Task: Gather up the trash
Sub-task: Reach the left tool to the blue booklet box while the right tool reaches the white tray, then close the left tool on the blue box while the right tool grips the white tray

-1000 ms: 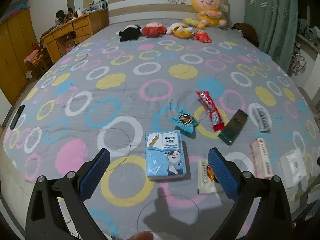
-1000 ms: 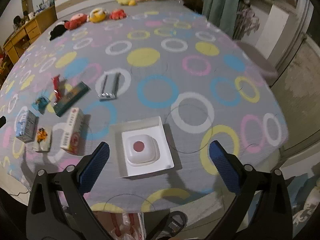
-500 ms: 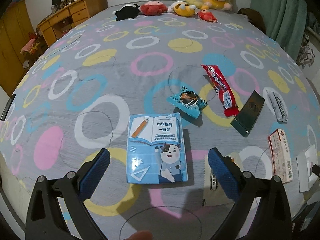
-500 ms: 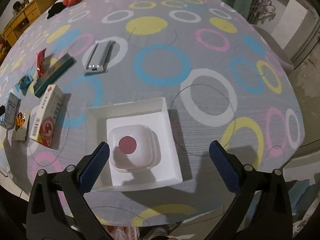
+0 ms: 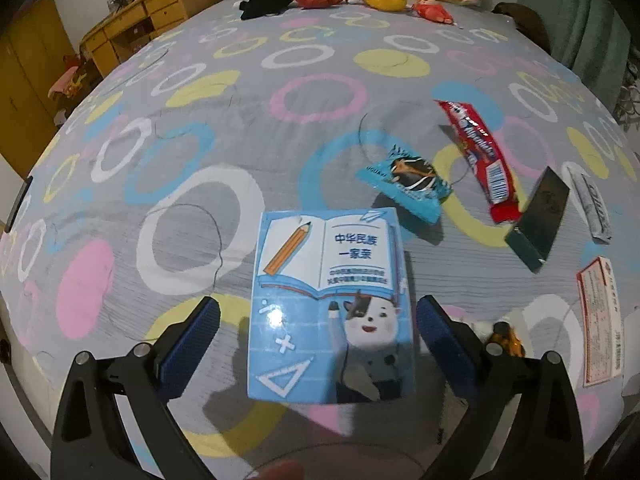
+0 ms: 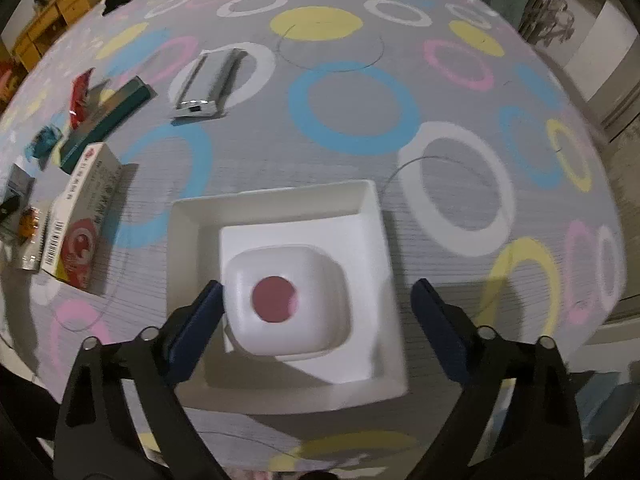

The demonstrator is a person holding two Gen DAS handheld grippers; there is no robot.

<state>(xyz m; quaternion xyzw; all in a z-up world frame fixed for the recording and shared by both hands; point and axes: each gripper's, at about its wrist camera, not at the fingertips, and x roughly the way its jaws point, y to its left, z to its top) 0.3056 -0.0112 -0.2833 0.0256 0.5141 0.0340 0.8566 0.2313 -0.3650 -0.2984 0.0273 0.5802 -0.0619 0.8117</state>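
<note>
The left gripper (image 5: 318, 330) hangs above the bed (image 5: 320, 92) with its fingers (image 5: 192, 344) spread wide, holding nothing. Between the two fingers lies the blue tissue pack (image 5: 330, 308), flat on the cover, with free space on both of its sides. To take it well, I think the fingers should go straight down on the two long edges and close only when they are below the top face, because the glossy film looks slippery and soft. Just past the right finger lies a small orange wrapper (image 5: 506, 338), which should not be caught together with it. Beyond the fingertips lie the teal snack packet (image 5: 408, 186) and the red wrapper (image 5: 478, 156).

The right gripper (image 6: 318, 314) has nothing in its hold, and its jaws are closing. The white box (image 6: 288, 304) stands between them inside the white tray (image 6: 272, 204); the left finger is just beside its wall, the right one apart. Centring first would stop the box from sliding. To the left of the fingers stands a red and white carton (image 6: 80, 216).
</note>
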